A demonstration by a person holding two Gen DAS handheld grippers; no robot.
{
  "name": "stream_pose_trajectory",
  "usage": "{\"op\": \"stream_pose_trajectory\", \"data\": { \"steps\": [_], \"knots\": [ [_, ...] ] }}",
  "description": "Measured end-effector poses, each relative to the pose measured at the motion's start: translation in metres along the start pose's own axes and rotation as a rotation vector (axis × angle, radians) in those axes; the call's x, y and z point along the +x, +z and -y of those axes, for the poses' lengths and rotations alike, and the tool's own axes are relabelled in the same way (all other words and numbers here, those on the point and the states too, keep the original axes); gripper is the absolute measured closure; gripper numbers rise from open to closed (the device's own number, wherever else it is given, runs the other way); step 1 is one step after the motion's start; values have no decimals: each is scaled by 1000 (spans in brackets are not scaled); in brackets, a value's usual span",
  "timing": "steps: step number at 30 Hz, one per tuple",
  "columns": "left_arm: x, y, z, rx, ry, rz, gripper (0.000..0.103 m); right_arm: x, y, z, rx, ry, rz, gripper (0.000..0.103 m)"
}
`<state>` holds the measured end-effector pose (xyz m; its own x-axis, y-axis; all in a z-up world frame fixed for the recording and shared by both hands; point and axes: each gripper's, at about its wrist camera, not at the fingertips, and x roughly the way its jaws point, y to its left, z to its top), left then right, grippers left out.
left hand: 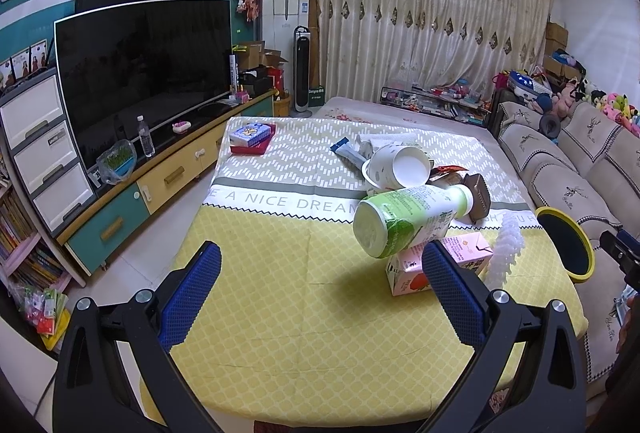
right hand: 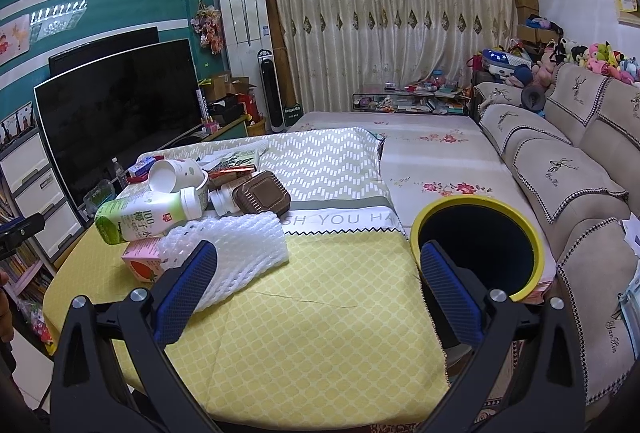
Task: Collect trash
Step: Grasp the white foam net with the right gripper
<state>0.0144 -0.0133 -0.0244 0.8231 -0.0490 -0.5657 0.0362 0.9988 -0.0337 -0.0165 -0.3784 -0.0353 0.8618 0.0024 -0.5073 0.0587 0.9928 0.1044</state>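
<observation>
The left gripper [left hand: 322,293] hung with its blue, mesh-textured pads spread wide and nothing between them, above the yellow lattice-print tablecloth [left hand: 280,313]; the right gripper [right hand: 318,291] was likewise wide open and empty, its left pad just in front of a white foam net sleeve [right hand: 236,249], its right pad in front of the bin. The trash lay in one heap on the far right of the table in the left view: a green-and-white plastic drink bottle [left hand: 408,221] lay on its side, propped across a pink juice carton [left hand: 448,265]; behind it were a tipped white paper cup [left hand: 396,165], a ribbed brown plastic tray [right hand: 262,197], a small white bottle [right hand: 222,202] and crumpled wrappers. The bin [right hand: 480,233], a dark cylinder with a yellow rim, stood at the table's right edge, beside the sofa [right hand: 580,193].

The likely risk was the heap itself; the bottle was round, smooth and balanced, so a nudge from a pad could roll it off the carton or off the table. The foam net looked soft and springy, and might squash and slip from a loose grip; the light cup could topple away if the pile shifted.
</observation>
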Motion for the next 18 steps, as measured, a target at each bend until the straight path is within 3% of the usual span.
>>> {"op": "stream_pose_trajectory", "data": {
  "steps": [8, 10, 12, 18],
  "knots": [
    [10, -2, -10, -30, 5, -18, 4, 27, -4, -26, -10, 63, -8, 6],
    [14, -3, -14, -38, 9, -22, 4, 34, -6, -37, -22, 84, -18, 11],
    [18, -3, -19, -49, 11, -30, 4, 43, -9, -51, -33, 128, -37, 26],
    [28, -6, -29, -74, 13, -53, 4, 68, -22, -99, -105, 201, -88, 35]
  ]
}}
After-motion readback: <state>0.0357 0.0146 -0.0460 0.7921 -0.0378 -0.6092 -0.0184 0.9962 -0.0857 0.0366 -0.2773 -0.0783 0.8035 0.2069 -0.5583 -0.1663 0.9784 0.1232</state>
